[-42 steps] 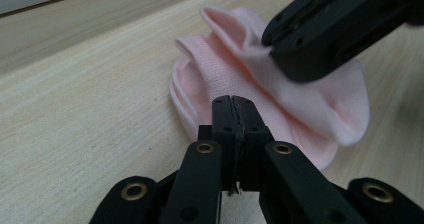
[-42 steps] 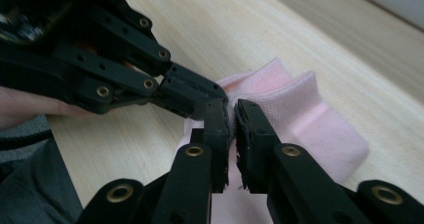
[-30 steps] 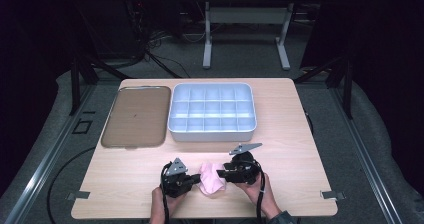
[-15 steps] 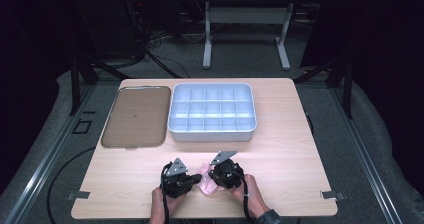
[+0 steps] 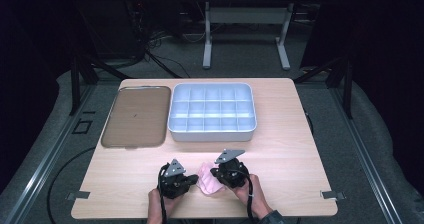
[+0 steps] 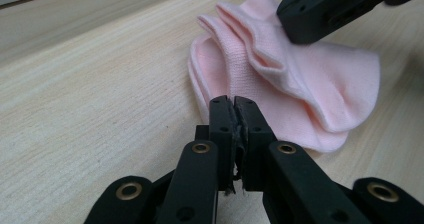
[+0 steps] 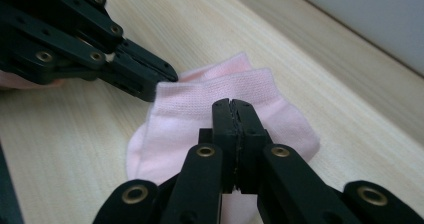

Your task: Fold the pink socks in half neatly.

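Observation:
A small pink sock (image 5: 208, 184) lies bunched on the wooden table near its front edge, between the two hand-held grippers. My left gripper (image 5: 196, 179) comes at it from the left. In the left gripper view its jaws (image 6: 233, 101) are closed together at the sock's (image 6: 320, 94) near edge. My right gripper (image 5: 215, 174) reaches in from the right. In the right gripper view its jaws (image 7: 233, 104) are pinched together on the sock's (image 7: 190, 99) ribbed cuff, with the left gripper (image 7: 167, 79) touching the cuff's far corner. The right gripper (image 6: 290, 19) bears on the sock's upper fold.
A pale blue tray (image 5: 212, 134) with several empty compartments stands at the table's middle back. A flat brown lid (image 5: 135, 116) lies to its left. Bare wood lies to the right of the hands. A second table's legs (image 5: 206, 34) stand on the floor beyond.
The right gripper has slid left onto the sock, and its jaws have closed. The sock is more bunched between the two grippers. The left gripper has stayed put.

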Demonstrator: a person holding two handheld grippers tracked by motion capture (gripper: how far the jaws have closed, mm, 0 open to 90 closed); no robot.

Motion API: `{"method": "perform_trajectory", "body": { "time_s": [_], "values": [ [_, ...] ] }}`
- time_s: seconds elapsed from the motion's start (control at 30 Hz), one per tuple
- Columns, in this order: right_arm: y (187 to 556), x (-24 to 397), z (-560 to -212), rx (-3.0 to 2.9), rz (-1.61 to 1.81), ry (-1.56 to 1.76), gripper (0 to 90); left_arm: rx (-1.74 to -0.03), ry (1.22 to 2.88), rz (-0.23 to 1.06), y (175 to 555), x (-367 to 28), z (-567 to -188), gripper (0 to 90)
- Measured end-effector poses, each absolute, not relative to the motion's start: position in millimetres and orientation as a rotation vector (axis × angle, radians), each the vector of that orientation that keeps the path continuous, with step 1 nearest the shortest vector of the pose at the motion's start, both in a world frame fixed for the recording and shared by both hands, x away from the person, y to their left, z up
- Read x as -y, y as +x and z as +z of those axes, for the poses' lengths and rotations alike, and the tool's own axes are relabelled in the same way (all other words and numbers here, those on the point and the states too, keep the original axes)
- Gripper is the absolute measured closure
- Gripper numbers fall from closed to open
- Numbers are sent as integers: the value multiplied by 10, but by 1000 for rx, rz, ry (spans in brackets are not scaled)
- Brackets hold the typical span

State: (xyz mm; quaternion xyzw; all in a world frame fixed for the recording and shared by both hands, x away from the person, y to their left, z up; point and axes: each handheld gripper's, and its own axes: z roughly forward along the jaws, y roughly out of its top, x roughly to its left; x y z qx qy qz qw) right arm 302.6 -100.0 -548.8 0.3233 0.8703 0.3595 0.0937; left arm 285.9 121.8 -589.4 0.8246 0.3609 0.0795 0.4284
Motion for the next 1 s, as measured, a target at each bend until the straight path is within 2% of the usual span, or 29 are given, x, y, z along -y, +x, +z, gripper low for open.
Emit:
{"method": "perform_trajectory", "body": {
  "time_s": [0.23,0.53,0.7,0.8,0.9,1.0],
  "values": [
    [3012,928,-5389,-2586,1083,900,899,-900,2057,203,2858,-1215,-5901,890],
    [3084,836,-5607,-2642,1008,901,886,-907,2047,184,2861,-1227,-5906,885],
    [3095,867,-5620,-2643,1029,911,822,-908,2041,152,2879,-1261,-5896,839],
    [3090,879,-5630,-2645,1033,918,777,-963,2009,181,2859,-1329,-5849,821],
    [3082,884,-5652,-2647,1023,917,765,-983,1948,216,2825,-1403,-5690,823],
    [3083,896,-5675,-2638,1029,928,729,-926,1952,229,2807,-1346,-5504,825]
  ]
}}
